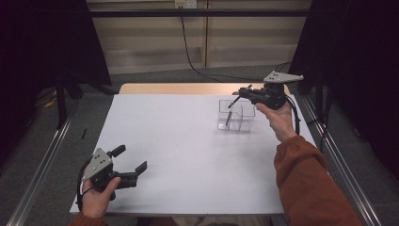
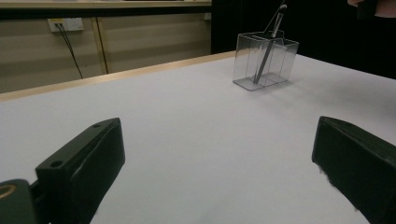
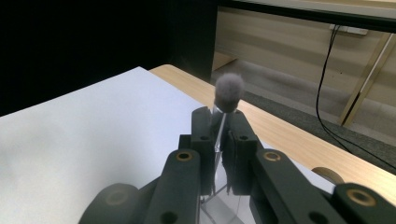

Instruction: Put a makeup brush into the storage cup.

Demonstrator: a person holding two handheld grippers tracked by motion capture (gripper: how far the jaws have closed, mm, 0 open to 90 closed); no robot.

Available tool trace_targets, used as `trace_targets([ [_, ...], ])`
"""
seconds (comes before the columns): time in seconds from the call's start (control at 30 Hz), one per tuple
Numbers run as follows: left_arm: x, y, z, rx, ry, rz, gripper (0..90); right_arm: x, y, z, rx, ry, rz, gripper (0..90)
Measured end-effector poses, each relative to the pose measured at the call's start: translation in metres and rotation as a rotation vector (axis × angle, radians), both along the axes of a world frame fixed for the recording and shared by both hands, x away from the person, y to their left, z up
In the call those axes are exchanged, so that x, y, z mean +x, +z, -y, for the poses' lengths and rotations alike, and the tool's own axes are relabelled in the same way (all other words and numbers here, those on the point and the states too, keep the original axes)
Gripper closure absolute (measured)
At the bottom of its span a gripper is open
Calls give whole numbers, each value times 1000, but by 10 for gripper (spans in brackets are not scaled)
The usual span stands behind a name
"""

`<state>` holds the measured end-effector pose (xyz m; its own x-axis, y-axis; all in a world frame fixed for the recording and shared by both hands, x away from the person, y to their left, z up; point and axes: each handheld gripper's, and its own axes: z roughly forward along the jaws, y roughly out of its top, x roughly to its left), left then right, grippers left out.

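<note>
The right tongs (image 1: 236, 94) are held by a hand in a rust-coloured sleeve (image 1: 306, 181) at the far right of the white surface (image 1: 188, 160), just above the clear holder (image 1: 236, 116). They are closed on a thin brush (image 1: 229, 112), gripped near its upper end. In the right gripper view the jaws are seen pressed together on the brush's clear stem (image 3: 218, 135), with its grey fluffy tip (image 3: 229, 92) sticking out just past the pads. In the high view the brush is seen slanting down from the jaws into the holder's left compartment; whether its lower end touches the bottom cannot be told. The holder is a transparent box split into compartments, standing upright on the surface near its far right corner, close to the wooden edge (image 1: 188, 88). In the left gripper view the holder (image 2: 265, 60) is seen well away, with the brush (image 2: 268, 51) leaning inside it. The left tongs (image 1: 131, 162) are held low at the near left corner of the surface, well apart from the holder. Their jaws are spread wide and nothing is held between them; bare surface is seen in the gap. A black cable (image 1: 188, 47) is seen on the floor behind the surface, running up the far wall.
</note>
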<state>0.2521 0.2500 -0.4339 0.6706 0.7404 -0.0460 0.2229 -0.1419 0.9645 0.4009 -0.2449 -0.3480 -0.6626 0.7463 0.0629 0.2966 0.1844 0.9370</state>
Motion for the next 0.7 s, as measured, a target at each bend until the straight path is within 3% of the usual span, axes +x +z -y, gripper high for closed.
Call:
trace_targets([
  [0.7,0,0,0,-6,0,2,26,13,-19,-4,-12,5,-59,832],
])
